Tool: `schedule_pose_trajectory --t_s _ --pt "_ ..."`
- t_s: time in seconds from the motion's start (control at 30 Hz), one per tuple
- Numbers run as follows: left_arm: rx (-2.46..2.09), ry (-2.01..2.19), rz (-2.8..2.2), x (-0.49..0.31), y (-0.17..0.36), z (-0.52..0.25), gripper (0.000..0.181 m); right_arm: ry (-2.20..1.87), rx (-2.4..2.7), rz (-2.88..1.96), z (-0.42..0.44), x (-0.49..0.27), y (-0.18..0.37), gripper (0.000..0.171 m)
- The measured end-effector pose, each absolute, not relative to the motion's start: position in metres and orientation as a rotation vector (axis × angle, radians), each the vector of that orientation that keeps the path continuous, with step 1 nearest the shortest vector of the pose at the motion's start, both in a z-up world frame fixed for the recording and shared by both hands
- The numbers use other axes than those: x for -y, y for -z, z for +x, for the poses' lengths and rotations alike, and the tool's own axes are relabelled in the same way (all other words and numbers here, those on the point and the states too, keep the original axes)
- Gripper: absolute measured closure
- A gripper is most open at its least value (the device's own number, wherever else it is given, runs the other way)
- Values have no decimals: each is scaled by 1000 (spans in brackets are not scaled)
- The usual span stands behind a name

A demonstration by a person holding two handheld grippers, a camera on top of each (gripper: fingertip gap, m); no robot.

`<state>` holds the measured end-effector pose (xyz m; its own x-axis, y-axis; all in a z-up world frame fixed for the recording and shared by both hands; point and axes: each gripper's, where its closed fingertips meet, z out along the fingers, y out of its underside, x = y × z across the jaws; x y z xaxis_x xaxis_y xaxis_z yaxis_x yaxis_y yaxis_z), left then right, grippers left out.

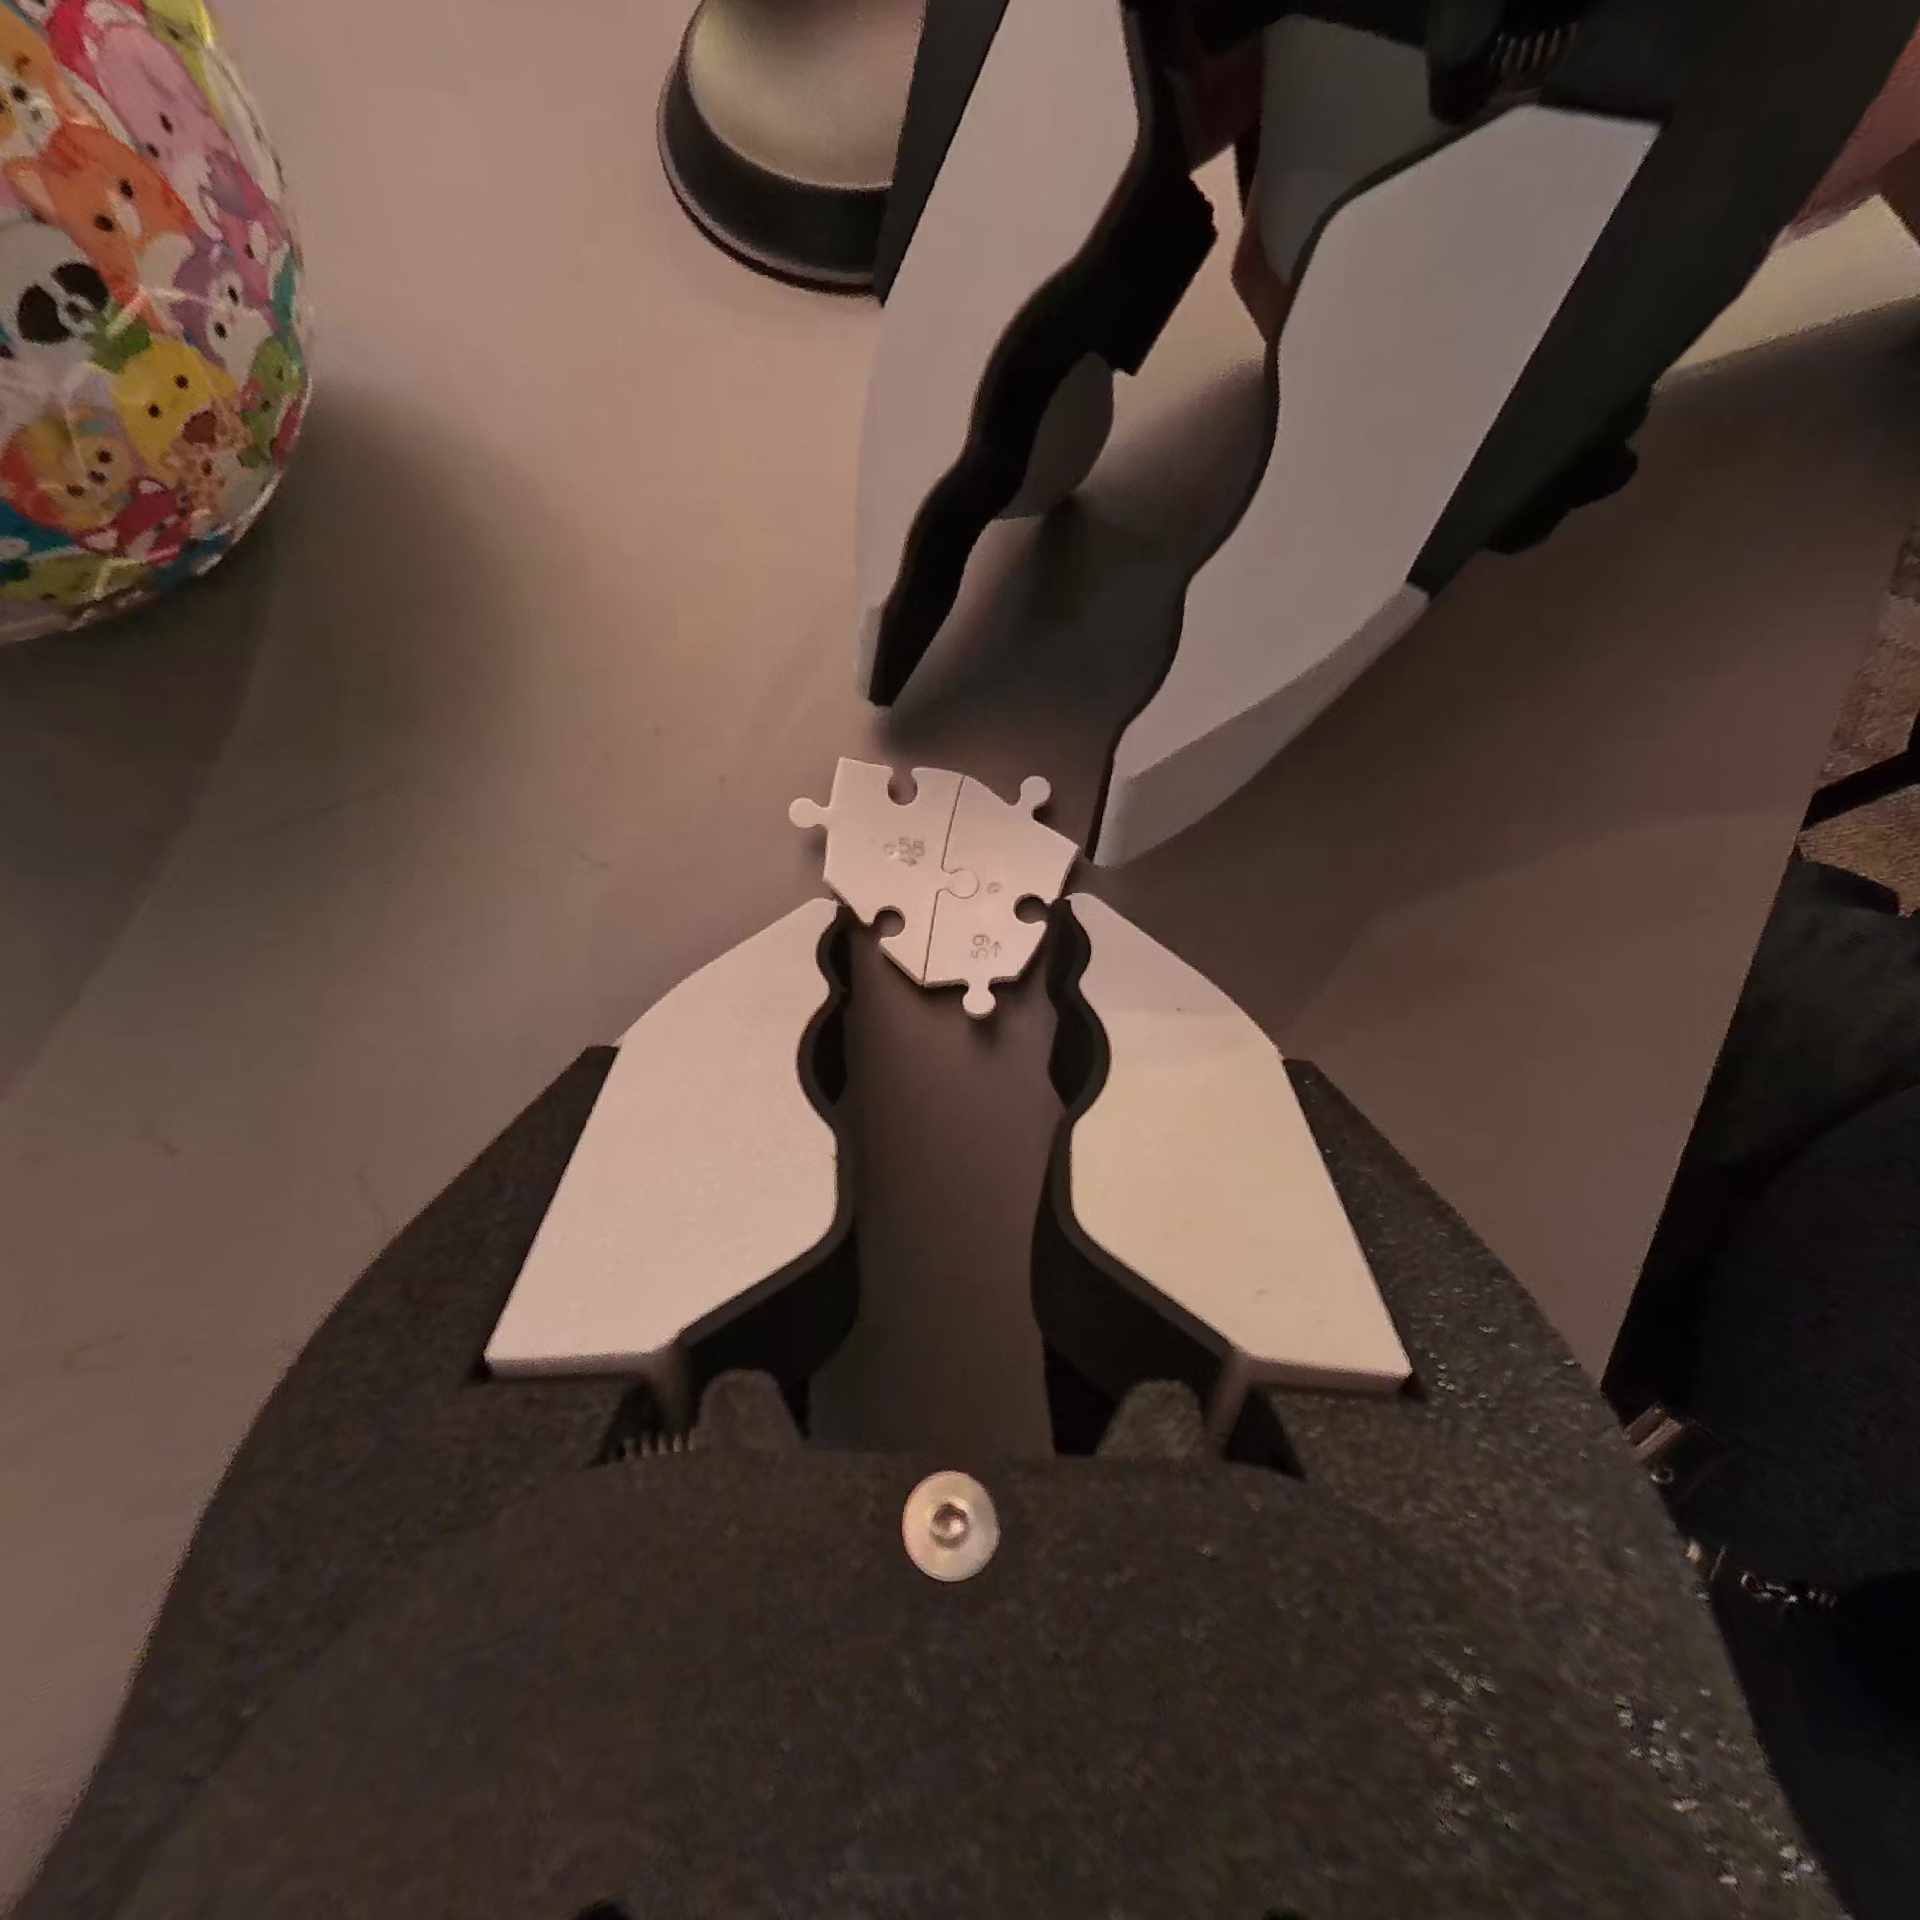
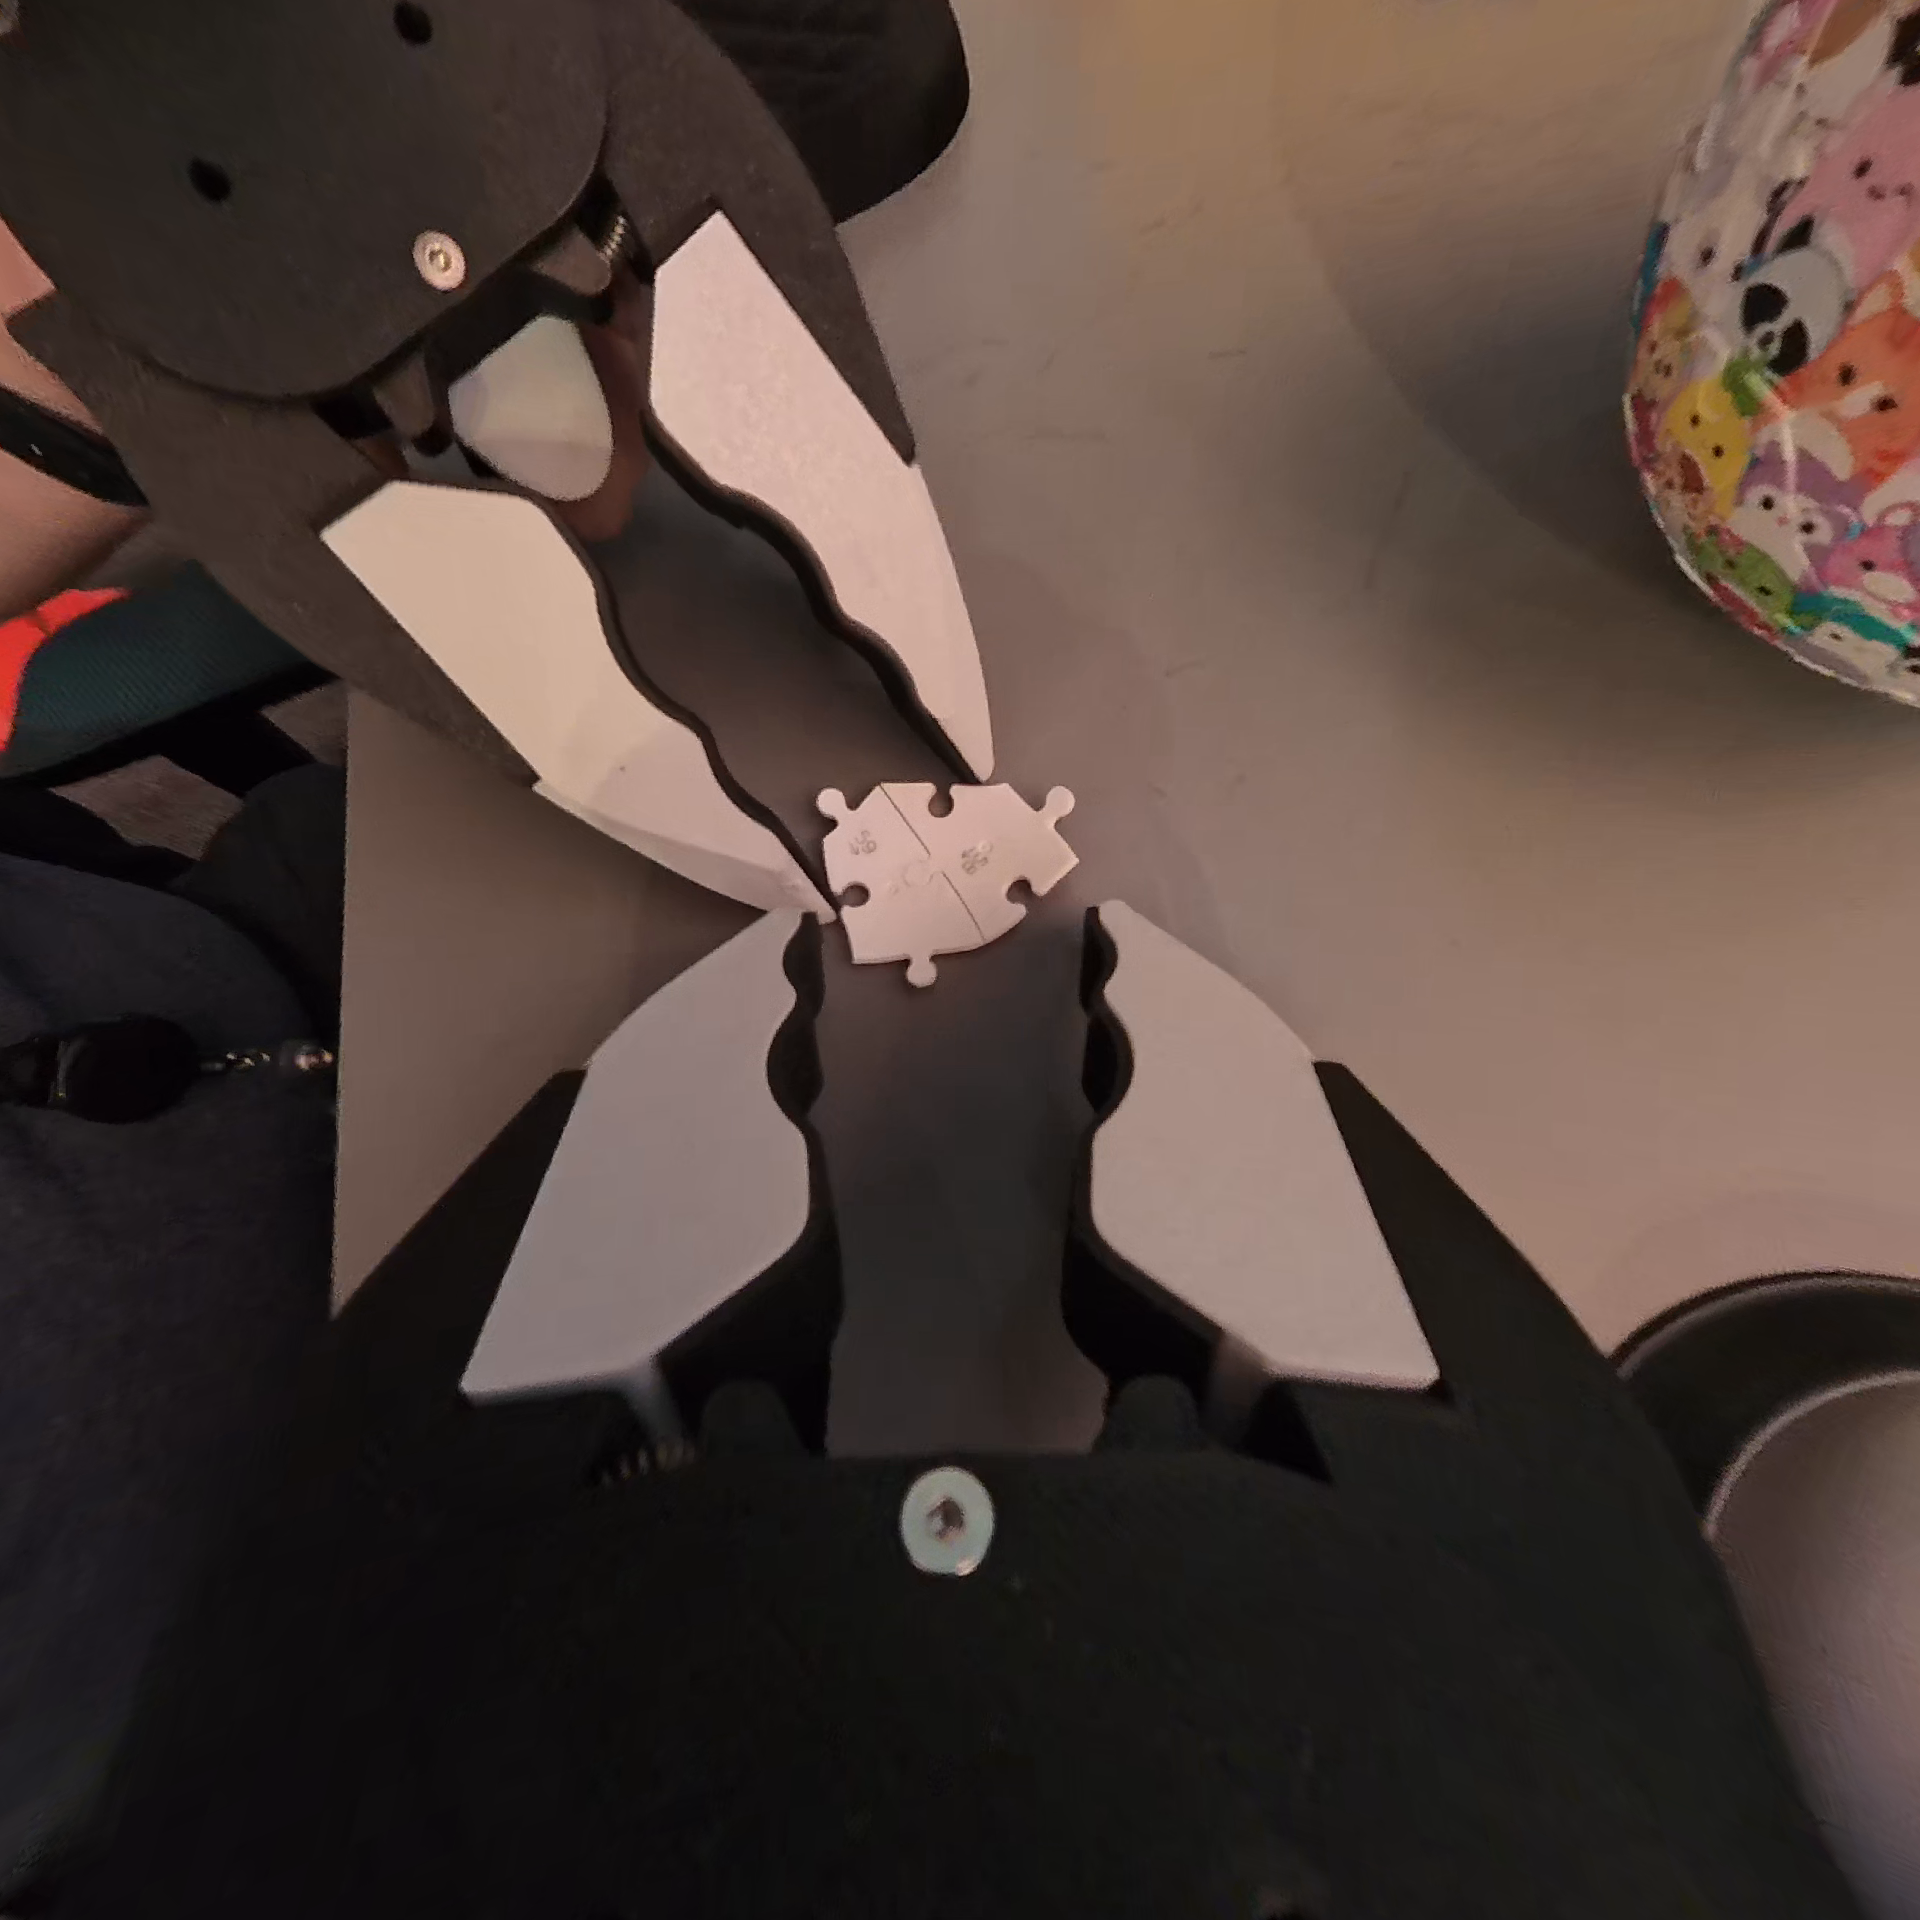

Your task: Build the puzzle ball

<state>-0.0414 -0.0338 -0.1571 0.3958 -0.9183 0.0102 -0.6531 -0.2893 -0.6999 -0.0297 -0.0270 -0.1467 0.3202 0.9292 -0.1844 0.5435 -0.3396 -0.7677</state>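
On the grey worktop (image 1: pixel 436 790) sits the puzzle ball (image 1: pixel 125 312), one of them, big and bright with cartoon animals, well off to the left tool's left and to the right tool's right. Beside it, one dark round stand (image 1: pixel 779 197), part-hidden behind the right tool.

Two tools, meeting nose to nose. The left tool (image 1: pixel 948 902) has its fingers spread, tips flanking the near end of the joined pair; whether they pinch or merely bracket it, I cannot tell. The right tool (image 2: pixel 951 914) is plainly released, tips apart with the pair just ahead of them, untouched on the right side.

And the smallest things: two puzzle pieces (image 1: pixel 928 886), white backs up, locked together along a seam that runs roughly away from the left tool. The pair lies dead between the tools, straight ahead of each, a shade nearer the left. That is the hinge of the coming move, I reckon: lifting the pair and carrying it sideways to the ball.
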Motion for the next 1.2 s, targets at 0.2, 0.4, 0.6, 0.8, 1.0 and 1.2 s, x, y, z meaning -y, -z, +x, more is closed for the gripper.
schedule_pose_trajectory --t_s 0.2,0.4,0.6,0.8,1.0,1.2 --pt "-1272 585 -2058 30 155 -45 146 -993 1131 -2084 -26 24 140 122" --pt "-1234 564 -2033 27 150 -49 147 -1165 939 -2156 -22 20 134 123" --pt "-1186 567 -2013 23 144 -53 147 -1352 741 -2257 -26 24 131 126" --pt "-1200 528 -1999 24 141 -55 147 -1432 678 -2314 -31 32 133 129" --pt "-1219 481 -1972 26 132 -56 148 -1568 604 -2314 -37 52 131 130" --pt "-1216 495 -1952 26 122 -56 152 -1688 483 -2250 -42 58 124 130"
